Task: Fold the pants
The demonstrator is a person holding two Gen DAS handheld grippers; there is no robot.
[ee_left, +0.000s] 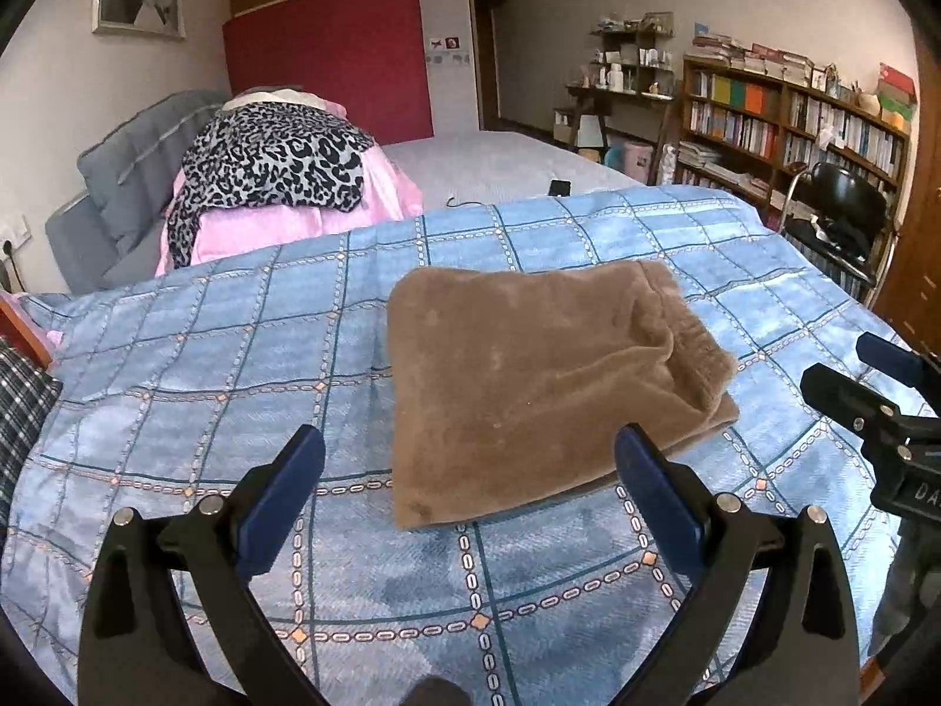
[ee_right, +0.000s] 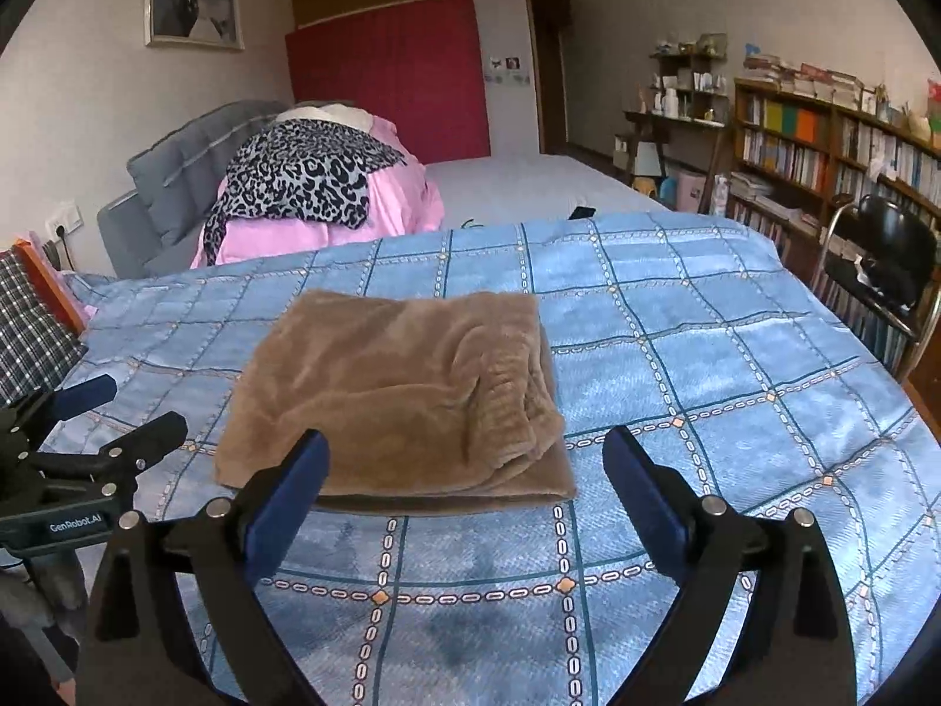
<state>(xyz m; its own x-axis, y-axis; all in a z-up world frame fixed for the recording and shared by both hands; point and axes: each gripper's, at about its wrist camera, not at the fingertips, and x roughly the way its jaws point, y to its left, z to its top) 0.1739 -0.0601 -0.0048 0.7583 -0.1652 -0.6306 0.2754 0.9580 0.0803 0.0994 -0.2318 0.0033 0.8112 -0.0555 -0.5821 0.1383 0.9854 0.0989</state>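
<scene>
The brown pants lie folded into a compact rectangle on the blue checked bedspread, just ahead of both claws, so the folding looks done (barring a tidy-up). The left claw and right claw stand wide and empty. Bare bedspread surrounds the pants; its right edge drops off well beyond the right claw

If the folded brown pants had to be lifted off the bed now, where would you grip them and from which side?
Probably the near edge of the brown pants, coming in low from the camera side. There the stacked layers end in a thick edge slightly raised off the blue checked bedspread, so one open gripper could pinch them all. The bunched waistband looks looser.
</scene>
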